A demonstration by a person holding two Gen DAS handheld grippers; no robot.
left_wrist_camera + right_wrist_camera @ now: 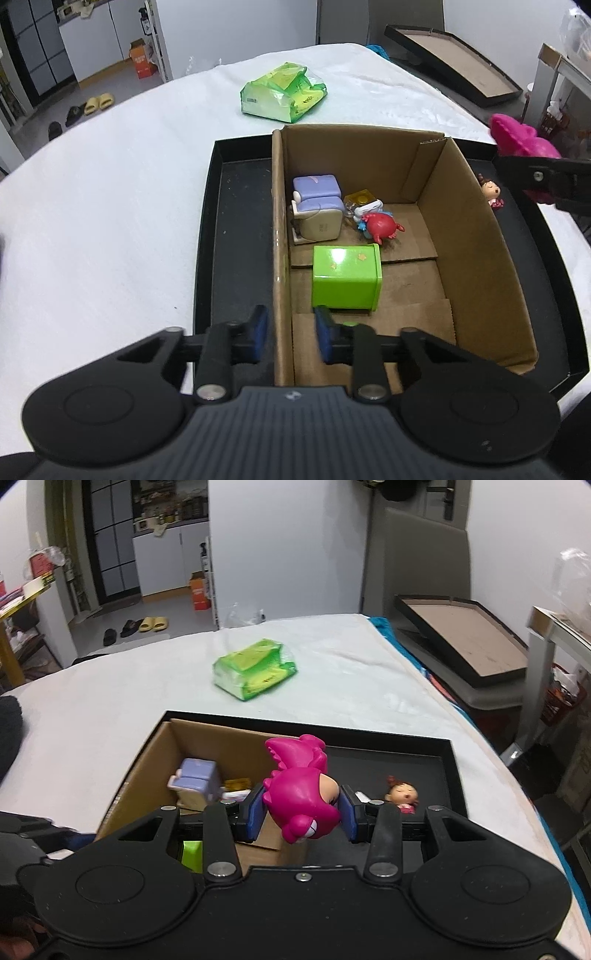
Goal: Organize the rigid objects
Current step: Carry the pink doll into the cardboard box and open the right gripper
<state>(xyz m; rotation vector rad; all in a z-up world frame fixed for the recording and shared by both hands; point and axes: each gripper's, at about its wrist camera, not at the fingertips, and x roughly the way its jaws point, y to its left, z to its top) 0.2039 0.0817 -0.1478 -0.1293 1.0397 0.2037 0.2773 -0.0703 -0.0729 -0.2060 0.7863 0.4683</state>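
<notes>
A cardboard box (pixel 476 236) stands in a black tray (pixel 236 221). Inside lie a green tin (pixel 345 282), a purple-and-beige toy chair (pixel 317 206), a red toy (pixel 380 225) and a small yellow piece (pixel 360 196). My left gripper (pixel 290 332) straddles the box's left wall, one finger on each side; it looks closed on the wall. My right gripper (pixel 303 812) is shut on a pink dinosaur figure (pixel 299 786), held above the box's right wall; the figure also shows in the left wrist view (pixel 521 138). A small doll (pixel 402 795) lies in the tray right of the box.
A green tissue pack (pixel 284 92) lies on the white tablecloth (pixel 110 184) beyond the tray. A black tray lid (pixel 465 638) leans on a chair at the right. Shelves and clutter stand at the far right; shoes lie on the floor behind.
</notes>
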